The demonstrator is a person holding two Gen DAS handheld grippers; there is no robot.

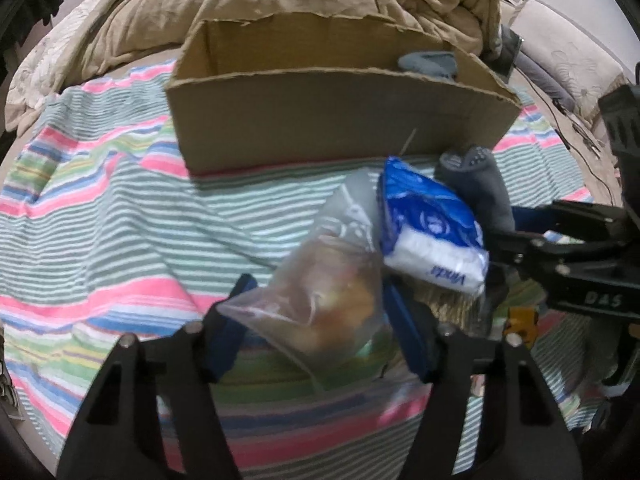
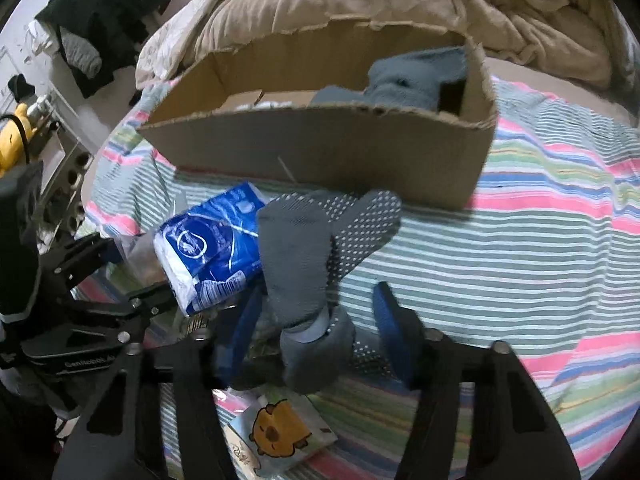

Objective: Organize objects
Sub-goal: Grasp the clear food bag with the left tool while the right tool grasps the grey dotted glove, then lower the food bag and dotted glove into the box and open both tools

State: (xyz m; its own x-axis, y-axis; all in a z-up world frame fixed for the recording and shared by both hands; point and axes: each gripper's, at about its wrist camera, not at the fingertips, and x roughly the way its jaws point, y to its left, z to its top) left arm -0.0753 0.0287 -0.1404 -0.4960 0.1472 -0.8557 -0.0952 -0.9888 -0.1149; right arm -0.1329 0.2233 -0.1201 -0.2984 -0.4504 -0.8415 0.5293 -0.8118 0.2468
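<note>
An open cardboard box (image 1: 336, 120) (image 2: 320, 148) stands on the striped bed cover, with a grey-blue cloth (image 2: 412, 76) in its right end. My left gripper (image 1: 316, 320) is open around a clear plastic bag (image 1: 328, 292) of yellowish items. A blue and white tissue pack (image 1: 428, 224) (image 2: 212, 248) lies just right of the bag. My right gripper (image 2: 316, 320) is open around a grey dotted sock (image 2: 316, 252), which rises between its blue fingers. The sock also shows in the left wrist view (image 1: 480, 184).
A tan duvet (image 1: 300, 0) is heaped behind the box. A small packet with a cartoon capybara (image 2: 276, 432) lies under my right gripper. Dark clothes (image 2: 108, 12) hang at the far left. The striped cover (image 2: 540, 260) spreads to the right.
</note>
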